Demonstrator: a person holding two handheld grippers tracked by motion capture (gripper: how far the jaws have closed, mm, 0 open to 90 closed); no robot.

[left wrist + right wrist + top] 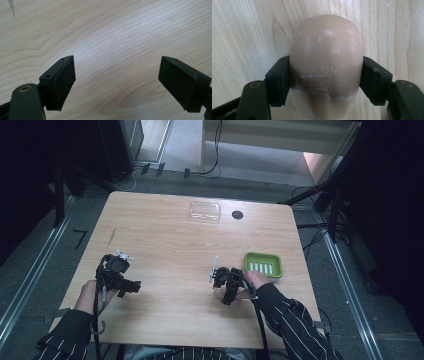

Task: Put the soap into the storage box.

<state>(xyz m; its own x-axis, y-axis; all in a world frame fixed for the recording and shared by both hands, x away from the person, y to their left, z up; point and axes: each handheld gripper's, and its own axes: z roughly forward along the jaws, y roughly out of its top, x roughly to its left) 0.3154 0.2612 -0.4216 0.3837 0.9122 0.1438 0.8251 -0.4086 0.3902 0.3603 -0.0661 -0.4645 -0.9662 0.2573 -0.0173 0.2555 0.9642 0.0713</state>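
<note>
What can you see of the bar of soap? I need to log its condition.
The bar of soap is a beige, rounded oval, smooth and glossy, with a faint flower stamp and pale scuff lines across its face. It lies flat on the wooden table. The right gripper clamps it, one jaw pressing each long side.

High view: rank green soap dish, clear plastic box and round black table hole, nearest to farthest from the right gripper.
From the right gripper, shut on a beige soap bar:
1. Green slotted plastic soap dish, just to its right.
2. Round black table hole, near the far edge.
3. Clear plastic box, left of the hole; nearly level with it, close call.
</note>
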